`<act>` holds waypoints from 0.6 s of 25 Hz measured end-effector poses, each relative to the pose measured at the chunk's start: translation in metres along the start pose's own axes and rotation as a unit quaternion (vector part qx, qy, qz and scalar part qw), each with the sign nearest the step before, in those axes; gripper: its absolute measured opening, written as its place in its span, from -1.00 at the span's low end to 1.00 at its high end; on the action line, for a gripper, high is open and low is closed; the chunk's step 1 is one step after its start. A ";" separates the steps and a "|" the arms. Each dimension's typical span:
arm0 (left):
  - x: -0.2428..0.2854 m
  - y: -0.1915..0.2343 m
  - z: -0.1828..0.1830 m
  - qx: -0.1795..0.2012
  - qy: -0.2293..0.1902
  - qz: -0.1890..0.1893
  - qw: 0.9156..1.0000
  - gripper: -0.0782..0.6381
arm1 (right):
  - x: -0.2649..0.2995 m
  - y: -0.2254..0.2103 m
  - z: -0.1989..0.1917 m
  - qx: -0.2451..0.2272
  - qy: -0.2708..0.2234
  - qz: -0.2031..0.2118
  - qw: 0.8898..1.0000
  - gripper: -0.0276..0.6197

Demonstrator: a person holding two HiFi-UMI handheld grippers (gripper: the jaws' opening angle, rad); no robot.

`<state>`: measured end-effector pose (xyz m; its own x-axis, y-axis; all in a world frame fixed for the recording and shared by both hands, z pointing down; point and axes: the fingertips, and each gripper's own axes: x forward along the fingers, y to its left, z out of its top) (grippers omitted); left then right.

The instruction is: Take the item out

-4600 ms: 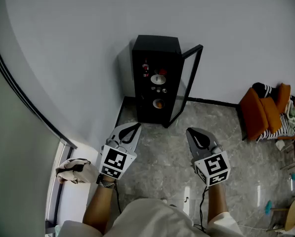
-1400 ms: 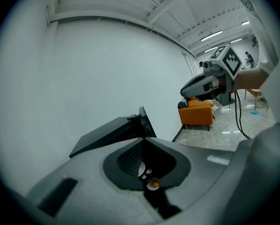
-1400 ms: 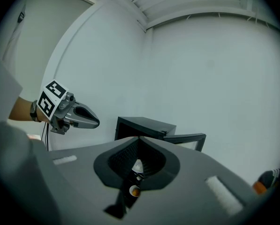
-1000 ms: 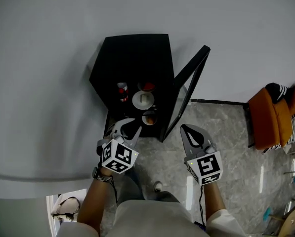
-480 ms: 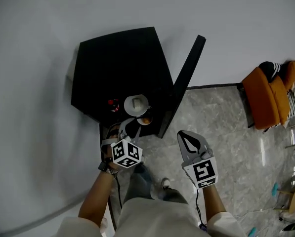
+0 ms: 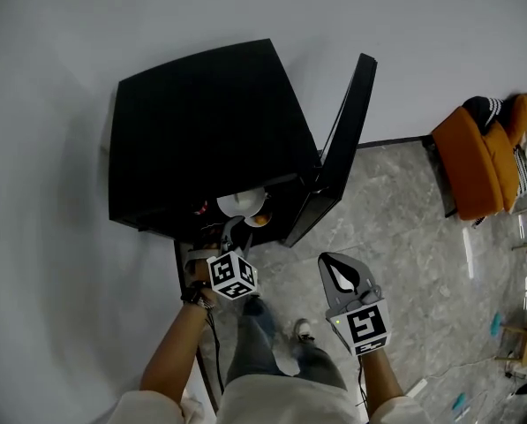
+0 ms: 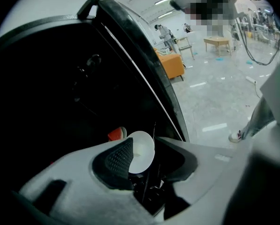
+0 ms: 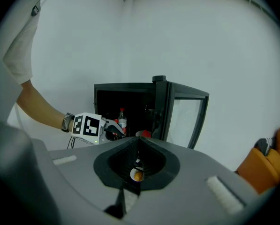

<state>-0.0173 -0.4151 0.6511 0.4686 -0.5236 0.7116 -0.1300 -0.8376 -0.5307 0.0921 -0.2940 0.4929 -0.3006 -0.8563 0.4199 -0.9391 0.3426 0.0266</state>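
A black cabinet (image 6: 210, 131) stands against the wall with its glass door (image 6: 347, 140) swung open. On a shelf inside sit a white dish (image 6: 241, 203), an orange item (image 6: 259, 221) and a red-capped bottle (image 8: 122, 118). My left gripper (image 6: 226, 232) is at the cabinet's mouth, and its jaws are opening. In the left gripper view the white dish (image 7: 142, 150) shows in the gap of the left gripper (image 7: 147, 149), beside a red thing (image 7: 116, 134); the pads do not press on it. My right gripper (image 6: 329, 261) hangs shut and empty over the floor, right of the cabinet.
The open door (image 8: 189, 121) juts out to the right of the opening. An orange chair (image 6: 475, 153) with clothes stands far right on the grey stone floor (image 6: 404, 228). The person's legs and a shoe (image 6: 303, 329) are below the grippers.
The person has walked up to the cabinet, which now lies almost under the head camera. My left gripper has gone forward to the shelf with the white dish. The right gripper stayed back.
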 end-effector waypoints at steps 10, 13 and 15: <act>0.077 -0.015 -0.038 0.066 0.034 -0.021 0.997 -0.29 | -0.002 0.001 -0.045 0.004 0.039 -0.015 0.999 -0.89; 0.098 -0.026 -0.048 0.073 0.041 -0.027 0.996 -0.27 | -0.002 -0.002 -0.059 0.010 0.047 -0.020 0.999 -0.90; 0.109 -0.029 -0.055 0.080 0.046 -0.027 0.995 -0.25 | -0.001 -0.004 -0.065 0.011 0.047 -0.022 0.999 -0.90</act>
<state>-0.0105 -0.4563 0.7691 0.3880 -0.4963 0.7766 0.0379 -0.8333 -0.5515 0.1069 -0.2692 0.5511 -0.2424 -0.8306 0.5013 -0.9549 0.2956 0.0280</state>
